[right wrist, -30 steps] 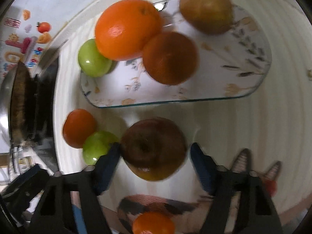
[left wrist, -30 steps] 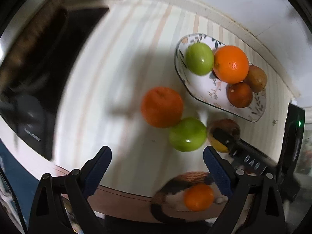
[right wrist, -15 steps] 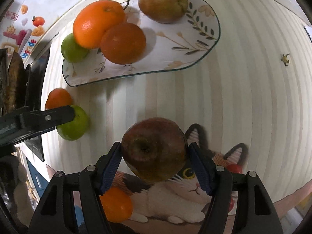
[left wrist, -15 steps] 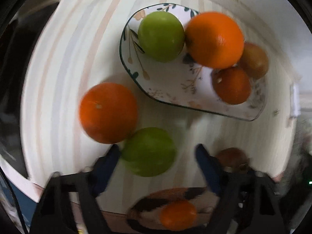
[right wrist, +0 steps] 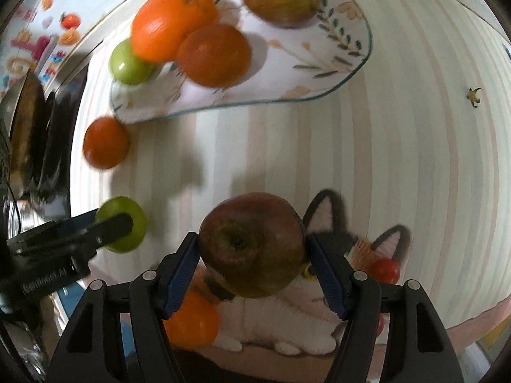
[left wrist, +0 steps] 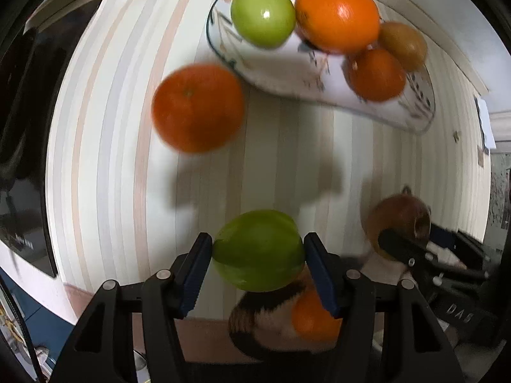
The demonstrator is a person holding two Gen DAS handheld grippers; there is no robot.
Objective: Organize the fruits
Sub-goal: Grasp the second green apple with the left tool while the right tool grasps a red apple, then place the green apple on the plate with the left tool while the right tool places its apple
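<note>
Facing the oval floral-patterned ceramic plate [left wrist: 377, 105] on the striped tablecloth [left wrist: 111, 159], you have it ahead of both claws, its long axis crosswise. It holds four fruits: two oranges, one green apple, one brownish apple. Your right gripper [right wrist: 252, 252] clamps a dark red apple [right wrist: 252, 242]; your left gripper [left wrist: 258, 257] clamps a second green apple [left wrist: 258, 249], the nearer to the plate's open end. One loose orange [left wrist: 198, 108] lies just beside the plate.

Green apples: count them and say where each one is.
2. One green apple sits on the plate beside the big orange; the other is gripped in the left tool. None seem hidden.
</note>
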